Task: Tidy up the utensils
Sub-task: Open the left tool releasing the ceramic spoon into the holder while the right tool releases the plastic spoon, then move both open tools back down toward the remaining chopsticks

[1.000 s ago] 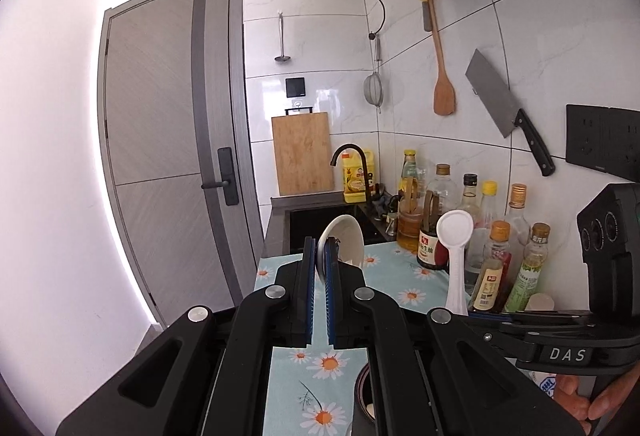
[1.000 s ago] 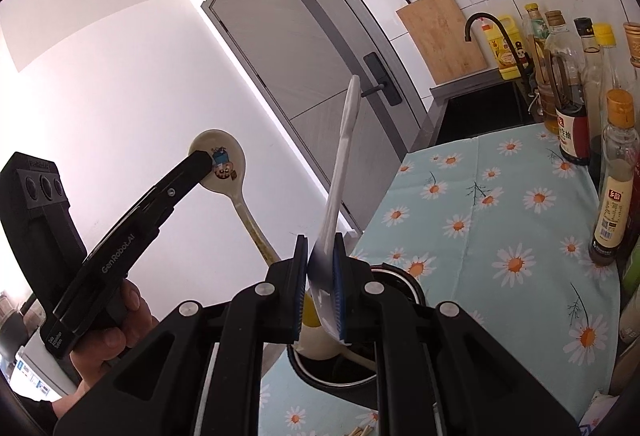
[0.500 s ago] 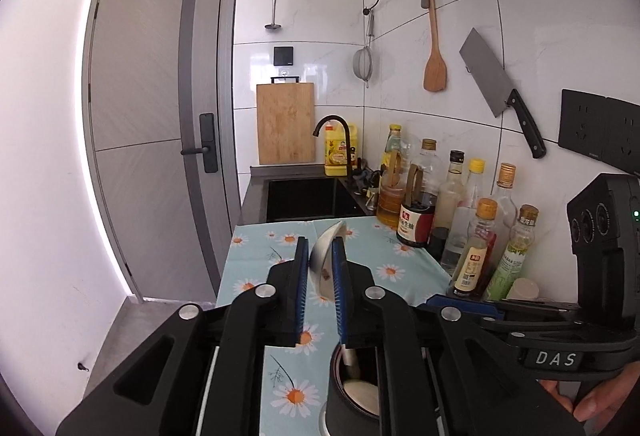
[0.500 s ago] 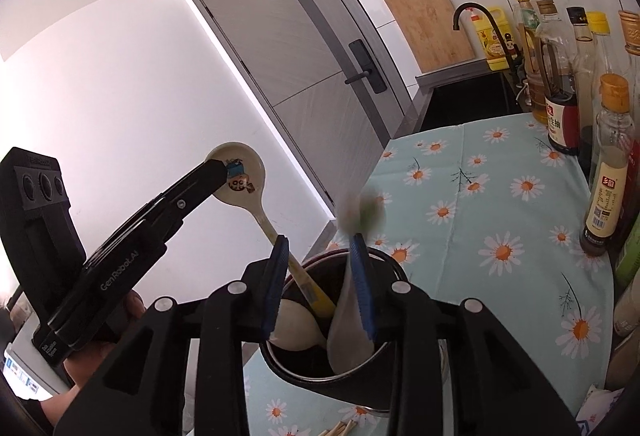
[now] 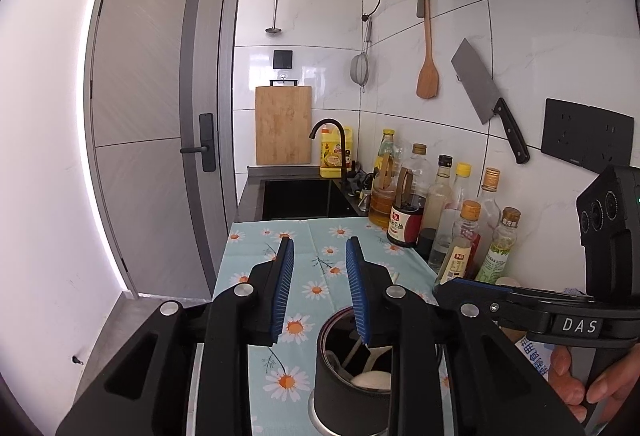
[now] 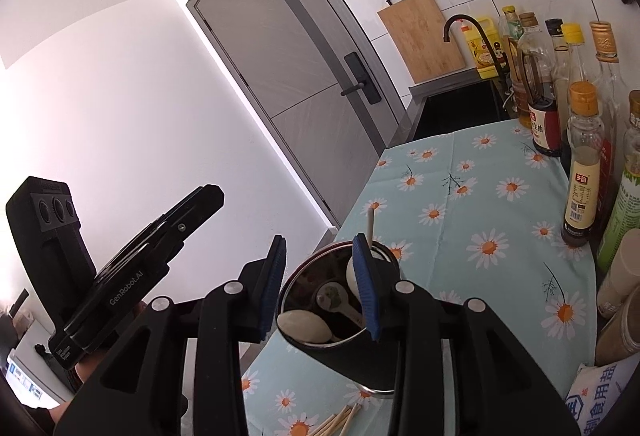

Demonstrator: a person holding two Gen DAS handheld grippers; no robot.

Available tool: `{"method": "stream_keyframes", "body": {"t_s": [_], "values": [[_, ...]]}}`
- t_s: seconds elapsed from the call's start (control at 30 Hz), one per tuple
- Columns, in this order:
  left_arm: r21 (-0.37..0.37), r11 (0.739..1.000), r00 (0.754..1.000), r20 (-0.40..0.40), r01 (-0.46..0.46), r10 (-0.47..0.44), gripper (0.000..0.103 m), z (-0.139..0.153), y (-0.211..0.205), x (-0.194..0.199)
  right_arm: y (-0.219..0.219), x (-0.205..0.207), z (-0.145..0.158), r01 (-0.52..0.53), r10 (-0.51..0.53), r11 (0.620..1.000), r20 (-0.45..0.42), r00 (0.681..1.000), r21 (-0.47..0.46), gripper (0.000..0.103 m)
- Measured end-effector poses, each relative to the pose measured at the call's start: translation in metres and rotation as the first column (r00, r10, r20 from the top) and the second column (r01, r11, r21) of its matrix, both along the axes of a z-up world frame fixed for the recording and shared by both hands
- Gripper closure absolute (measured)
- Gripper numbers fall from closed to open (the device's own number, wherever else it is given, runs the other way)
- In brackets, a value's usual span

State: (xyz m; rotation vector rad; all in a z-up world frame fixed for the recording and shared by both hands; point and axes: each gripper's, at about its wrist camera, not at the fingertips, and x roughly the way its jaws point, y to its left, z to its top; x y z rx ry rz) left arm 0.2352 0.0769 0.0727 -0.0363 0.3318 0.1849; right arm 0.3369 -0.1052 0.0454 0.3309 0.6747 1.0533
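- Left tongs [image 5: 320, 290] stand wide apart and empty above the dark utensil cup [image 5: 352, 372], which sits just below and to the right of their blue pads on the daisy-print surface [image 5: 308, 236].
- Right tongs [image 6: 320, 284] are likewise spread with nothing between them, poised directly over the same cup [image 6: 340, 352].
- Inside the cup, three spoons [image 6: 306, 326] are visible bowl-up, and one pale handle [image 6: 371, 224] rises past the rim beside the right tongs' right pad.
- Judged from this, the spoons are already stowed.
- Wooden chopsticks [image 6: 336, 422] lie loose on the surface below the right tongs, in front of the cup; these appear to be what is left to gather.
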Motion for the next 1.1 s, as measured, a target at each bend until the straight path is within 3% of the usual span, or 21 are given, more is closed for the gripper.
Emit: {"method": "stream_keyframes", "body": {"t_s": [0.53, 0.8, 0.97, 1.1], "values": [[-0.092, 0.995, 0.994, -0.094, 0.041, -0.049, 0.077, -0.009, -0.004, -0.039, -0.016, -0.045, -0.001, -0.013, 0.011, 1.000, -0.066, 0.998, -0.023, 0.067], [-0.188, 0.981, 0.978, -0.190, 0.049, -0.085, 0.077, -0.044, 0.003, -0.063, -0.017, -0.062, -0.034, -0.038, 0.013, 0.991, -0.187, 0.982, -0.131, 0.067], [-0.229, 0.972, 0.953, -0.277, 0.061, -0.125, 0.072, -0.068, 0.010, -0.074, -0.007, -0.075, -0.062, -0.084, 0.022, 0.974, -0.282, 0.959, -0.210, 0.067], [-0.228, 0.971, 0.933, -0.329, 0.067, -0.142, 0.072, -0.084, 0.014, -0.081, 0.005, -0.086, -0.079, -0.062, -0.035, 0.944, -0.284, 0.958, -0.325, 0.067]]}}
